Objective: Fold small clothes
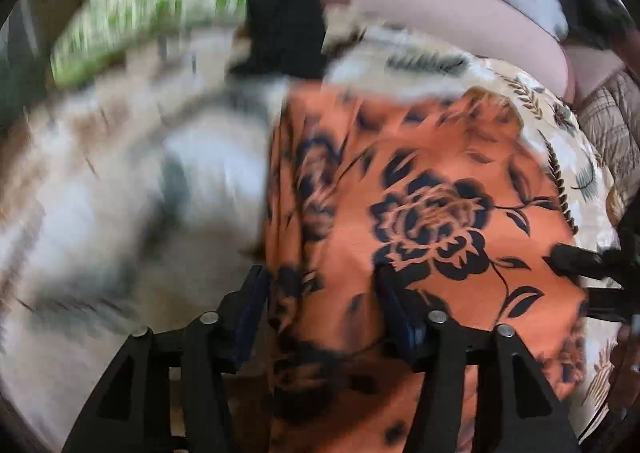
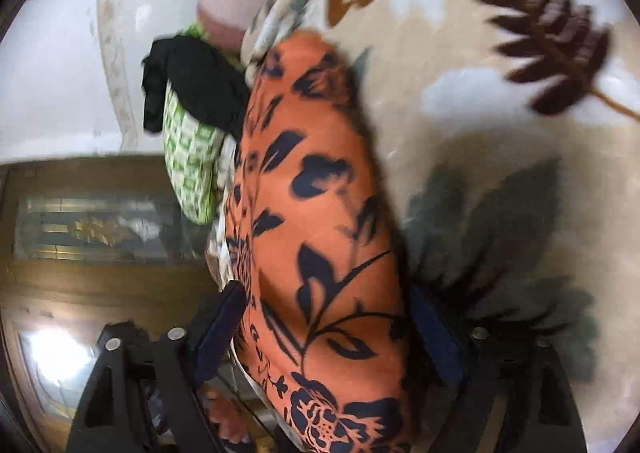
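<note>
An orange garment with a dark blue flower print (image 1: pixel 432 221) lies on a leaf-patterned bedspread (image 1: pixel 100 181). My left gripper (image 1: pixel 320 293) is open, its fingers straddling the garment's left folded edge. In the right wrist view the same orange garment (image 2: pixel 320 237) runs between the fingers of my right gripper (image 2: pixel 328 325), which is open around it. The right gripper also shows at the right edge of the left wrist view (image 1: pixel 580 257). Both views are motion-blurred.
A green-and-white checked cloth (image 2: pixel 192 165) with a black garment (image 2: pixel 196 89) on it lies at the bed's edge beyond the orange garment. A pink pillow (image 1: pixel 440 9) lies at the far side. Wooden furniture (image 2: pixel 80 285) stands beside the bed.
</note>
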